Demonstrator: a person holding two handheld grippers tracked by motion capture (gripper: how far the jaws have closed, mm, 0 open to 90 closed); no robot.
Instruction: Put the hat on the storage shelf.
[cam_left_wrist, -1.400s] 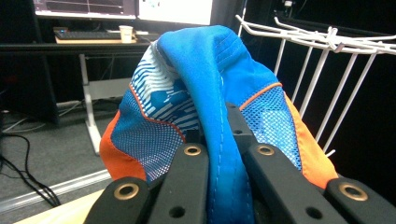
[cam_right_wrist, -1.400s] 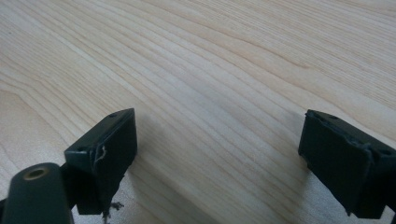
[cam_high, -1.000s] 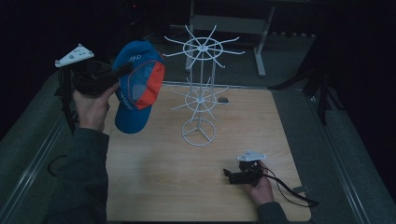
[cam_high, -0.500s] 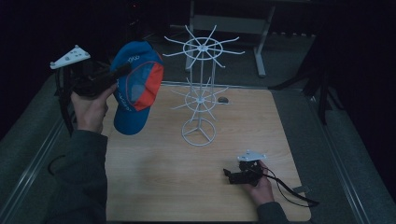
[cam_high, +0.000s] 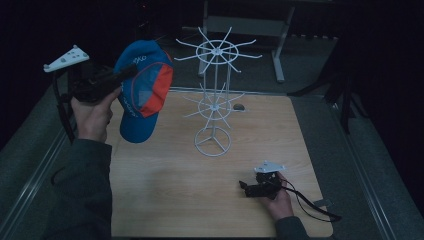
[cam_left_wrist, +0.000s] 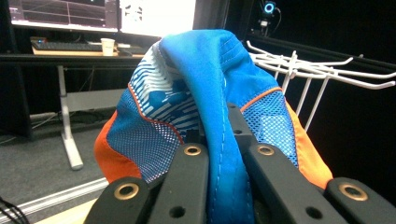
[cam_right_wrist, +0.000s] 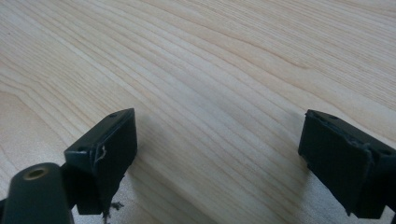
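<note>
A blue and orange cap (cam_high: 142, 90) hangs in the air at the left of the high view, above the table's left edge. My left gripper (cam_high: 125, 76) is shut on it. In the left gripper view the two black jaws pinch a blue fold of the cap (cam_left_wrist: 196, 88), and mesh panels hang on either side. A white wire rack (cam_high: 215, 95) with two tiers of radial hooks stands mid-table, to the right of the cap; its upper hooks (cam_left_wrist: 317, 70) show just past the cap. My right gripper (cam_high: 246, 188) lies on the table at the front right, open, with bare wood between its jaws (cam_right_wrist: 219, 154).
The wooden table (cam_high: 165, 200) has a metal rail (cam_high: 35, 175) along its left side and a small hole (cam_high: 239, 106) behind the rack. A cable (cam_high: 312, 207) trails from the right gripper. A desk with screens (cam_left_wrist: 93, 18) and a cup (cam_left_wrist: 108, 45) stands beyond.
The left hand has drifted slightly left with the cap still in the jaws. The right gripper has stayed where it lay.
</note>
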